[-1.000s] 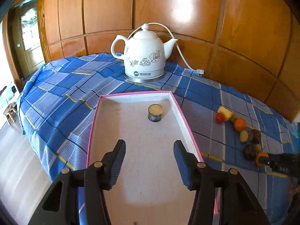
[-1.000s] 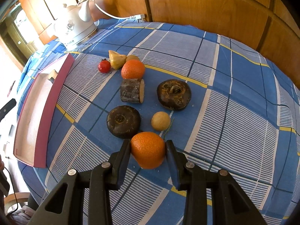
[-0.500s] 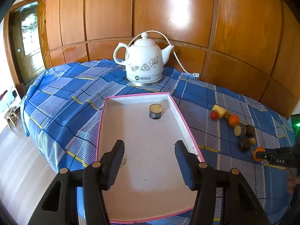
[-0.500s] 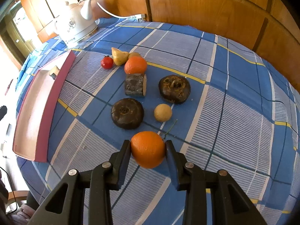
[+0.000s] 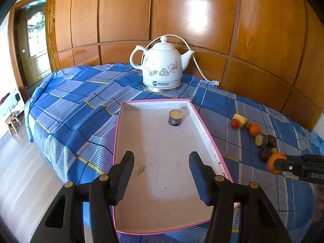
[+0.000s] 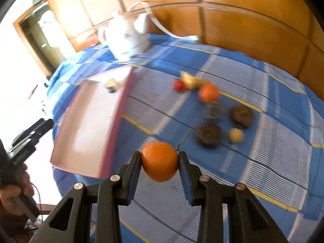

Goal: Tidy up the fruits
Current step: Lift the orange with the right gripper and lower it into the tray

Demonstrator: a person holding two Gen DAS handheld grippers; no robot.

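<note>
The right gripper [image 6: 160, 161] clamps an orange [image 6: 159, 161] between its two pads, carried clear of the blue checked cloth [image 6: 273, 141] that covers the table. The picture from this gripper is blurred. Beyond the orange, the rest of the fruit lies loose on the cloth: two dark round fruits [image 6: 208, 134], a small pale ball [image 6: 236, 135], a second orange [image 6: 209, 92], a red tomato [image 6: 178, 85] touching a yellow piece [image 6: 190, 81], and a dark stub too smeared to make out. To their left sits a pink-rimmed tray [image 5: 210, 139], and in its far end stands one short log-like piece [image 5: 175, 117]. The left gripper [image 5: 161, 177] hangs over the near end of the tray with its jaws apart and nothing between them. A hand [image 6: 12, 192] holds that gripper's handle at the left edge of the right wrist view. A white floral kettle [image 5: 162, 68] with a cord stands on the cloth behind the tray, against a wall of wood panels [image 5: 202, 16].
</note>
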